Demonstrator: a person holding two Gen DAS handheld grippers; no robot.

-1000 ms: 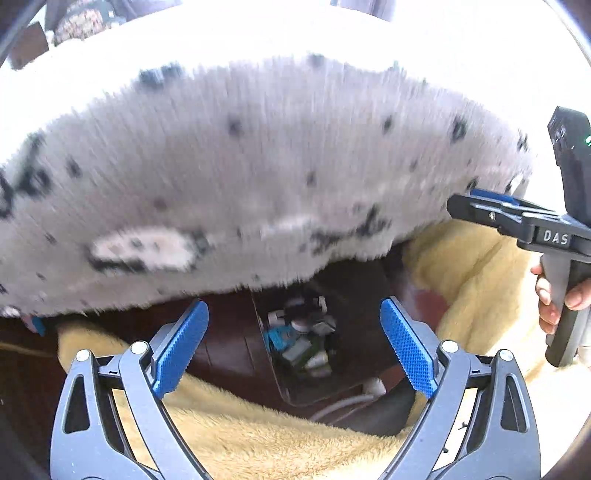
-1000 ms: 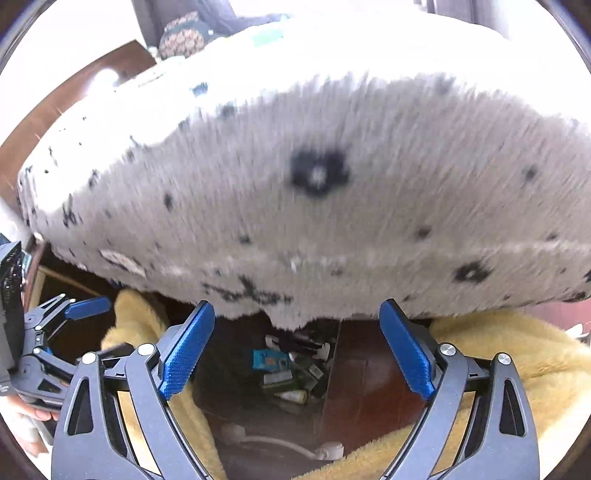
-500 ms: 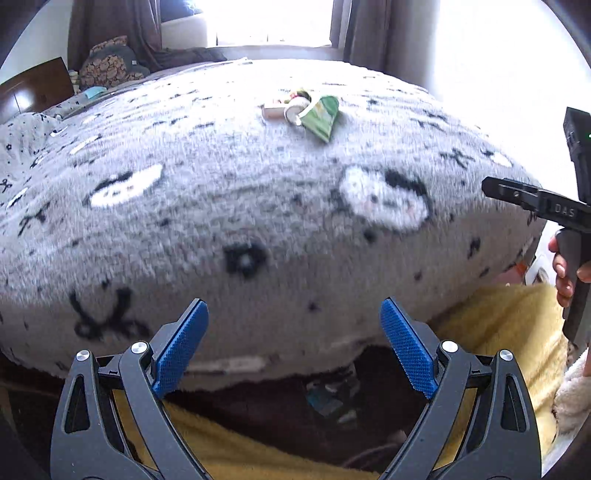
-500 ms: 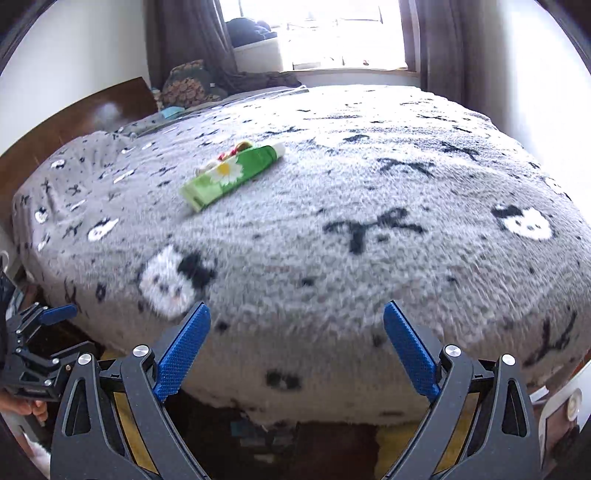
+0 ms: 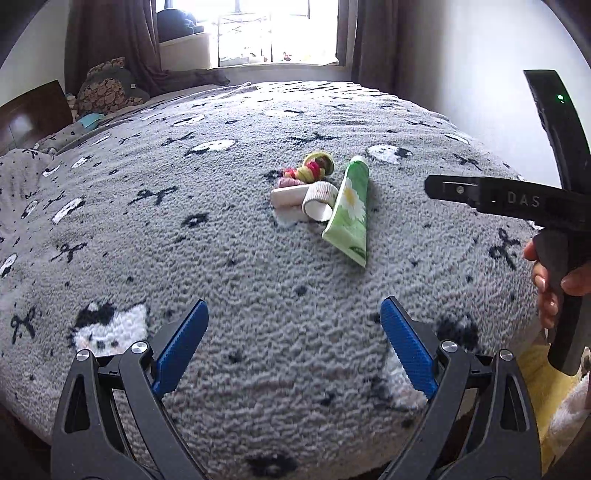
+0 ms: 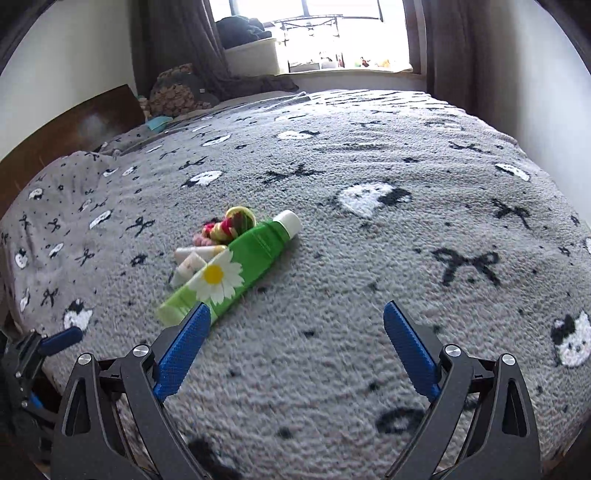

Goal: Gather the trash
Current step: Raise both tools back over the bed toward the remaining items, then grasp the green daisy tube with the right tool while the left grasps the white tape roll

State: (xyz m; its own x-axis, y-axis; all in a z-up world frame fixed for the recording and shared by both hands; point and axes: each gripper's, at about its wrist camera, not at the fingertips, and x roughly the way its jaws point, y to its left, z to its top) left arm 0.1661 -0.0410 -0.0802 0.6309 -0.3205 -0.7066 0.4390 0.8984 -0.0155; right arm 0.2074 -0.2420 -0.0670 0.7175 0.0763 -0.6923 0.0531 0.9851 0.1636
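A green tube with a daisy print (image 5: pixel 351 206) (image 6: pixel 229 273) lies on the grey patterned blanket (image 5: pixel 221 258) (image 6: pixel 369 258) in the middle of the bed. Beside it lie a small pale tube (image 5: pixel 288 195) (image 6: pixel 197 253), a beige roll (image 5: pixel 319 201) and a bunch of coloured hair ties (image 5: pixel 310 170) (image 6: pixel 229 225). My left gripper (image 5: pixel 293 347) is open and empty, above the near part of the bed. My right gripper (image 6: pixel 295 347) is open and empty, its left finger close to the green tube's flat end. It also shows side-on in the left wrist view (image 5: pixel 517 201).
A dark wooden headboard (image 6: pixel 74 125) and pillows (image 5: pixel 107 88) are at the far left. A window (image 6: pixel 332 33) with dark curtains is behind the bed. A yellow fluffy cloth (image 5: pixel 535 376) lies below the bed's right edge.
Both grippers have risen from the floor beside the bed to above the blanket. The items on the bed have come into view and closer; the bin under the bed's edge has gone from view.
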